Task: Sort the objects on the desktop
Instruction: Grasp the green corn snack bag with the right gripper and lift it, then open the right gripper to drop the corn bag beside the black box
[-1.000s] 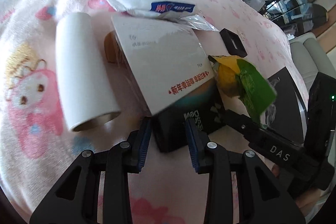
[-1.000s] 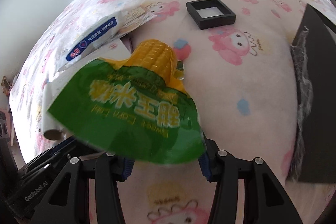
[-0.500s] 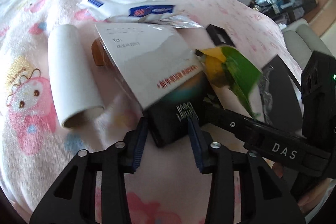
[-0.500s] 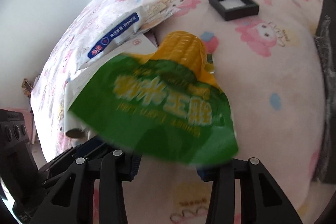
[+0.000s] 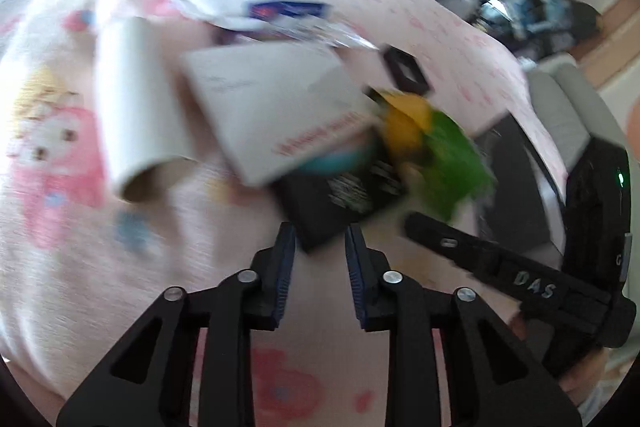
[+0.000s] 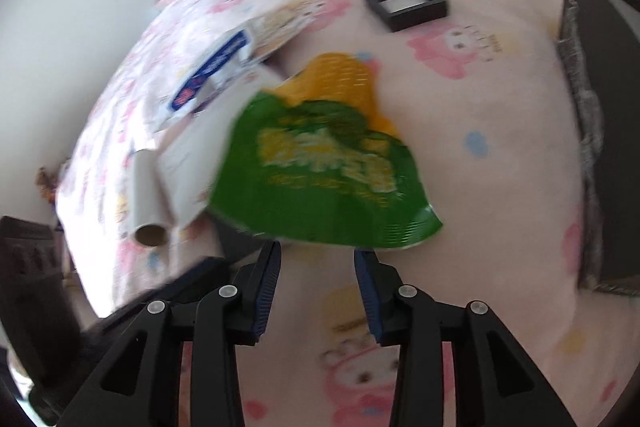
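Observation:
A black box (image 5: 340, 195) lies under a white printed card (image 5: 272, 107) on the pink cartoon-print cloth (image 5: 60, 227). My left gripper (image 5: 320, 243) is shut on the box's near corner. Just right of the box is a green and yellow corn packet (image 5: 440, 147), filling the middle of the right wrist view (image 6: 320, 167). My right gripper (image 6: 318, 259) sits at the packet's lower edge with its jaws closing. That edge lies just past the fingertips, and the pads do not press on it. Both views are blurred by motion.
A cardboard tube (image 5: 136, 99) lies left of the card, and a blue and white packet (image 5: 248, 7) lies behind it. A small black square frame (image 6: 404, 3) sits further back. A dark mat (image 6: 608, 147) covers the right edge. Shelves and a sofa stand beyond the cloth.
The left jaws have narrowed onto the black box's corner. The right jaws have narrowed too, and the corn packet, which covered their tips, now lies just beyond them.

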Demonstrator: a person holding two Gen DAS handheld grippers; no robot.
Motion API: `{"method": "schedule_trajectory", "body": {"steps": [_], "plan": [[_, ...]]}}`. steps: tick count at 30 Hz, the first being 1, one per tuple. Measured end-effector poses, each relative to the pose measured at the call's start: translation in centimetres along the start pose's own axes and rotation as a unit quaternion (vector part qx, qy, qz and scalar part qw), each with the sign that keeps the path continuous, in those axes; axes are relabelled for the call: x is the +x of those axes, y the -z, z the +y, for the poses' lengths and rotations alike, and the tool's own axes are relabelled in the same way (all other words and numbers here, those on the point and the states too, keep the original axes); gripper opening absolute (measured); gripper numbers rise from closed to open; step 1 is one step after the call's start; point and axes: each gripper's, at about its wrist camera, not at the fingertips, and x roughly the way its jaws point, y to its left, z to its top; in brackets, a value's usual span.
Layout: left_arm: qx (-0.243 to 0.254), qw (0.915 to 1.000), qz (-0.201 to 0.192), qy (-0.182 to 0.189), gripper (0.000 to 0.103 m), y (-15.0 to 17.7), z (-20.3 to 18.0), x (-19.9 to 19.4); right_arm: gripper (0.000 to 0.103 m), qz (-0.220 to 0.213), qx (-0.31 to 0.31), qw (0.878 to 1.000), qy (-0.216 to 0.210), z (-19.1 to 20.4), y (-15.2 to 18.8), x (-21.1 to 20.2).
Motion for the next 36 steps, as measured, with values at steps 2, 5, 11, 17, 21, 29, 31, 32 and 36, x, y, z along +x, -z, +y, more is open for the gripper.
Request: {"method": "schedule_trajectory", "body": {"steps": [2,5,11,17,21,29,31,32,36], "plan": [[-0.039,0.9990,0.010,0.022,0.025,-0.5,1.4,0.4,0.035,-0.004,0.008,1.000,0.004,-0.5,-0.7,0.0],[-0.062,0.9971,0.024,0.037,0.029,-1.4,2.1,2.0,0.039,-0.004,0.017,1.000,0.005,-0.9,-2.0,0.8],[-0.044,0.9984,0.022,0.026,0.041,-1.7,1.2,3.5,0.046,-0.003,0.014,1.000,-0.010,-0.6,-3.9,2.7],[-0.046,0.9981,0.020,0.036,0.047,-1.9,1.2,4.2,0.050,0.002,-0.004,0.999,-0.042,0.4,-4.1,3.7],[-0.022,0.9992,0.006,0.032,0.050,-1.7,0.3,3.5,0.049,-0.011,-0.025,0.999,-0.040,1.7,-3.8,2.7],[0.004,0.9995,-0.011,0.029,0.052,-0.9,-0.9,1.8,0.043,-0.014,-0.028,0.999,-0.037,2.3,-3.7,0.0],[0.004,0.9992,-0.013,0.037,0.052,-0.6,-1.0,1.3,0.042,-0.017,-0.032,0.999,-0.033,2.7,-3.5,-0.8],[0.004,0.9990,-0.015,0.043,0.052,-0.5,-1.0,0.9,0.042,-0.019,-0.034,0.999,-0.032,2.9,-3.3,-1.6],[0.008,0.9989,-0.018,0.044,0.051,0.5,-1.5,-0.4,0.041,-0.023,-0.040,0.998,-0.031,3.2,-1.5,-4.5]]}}
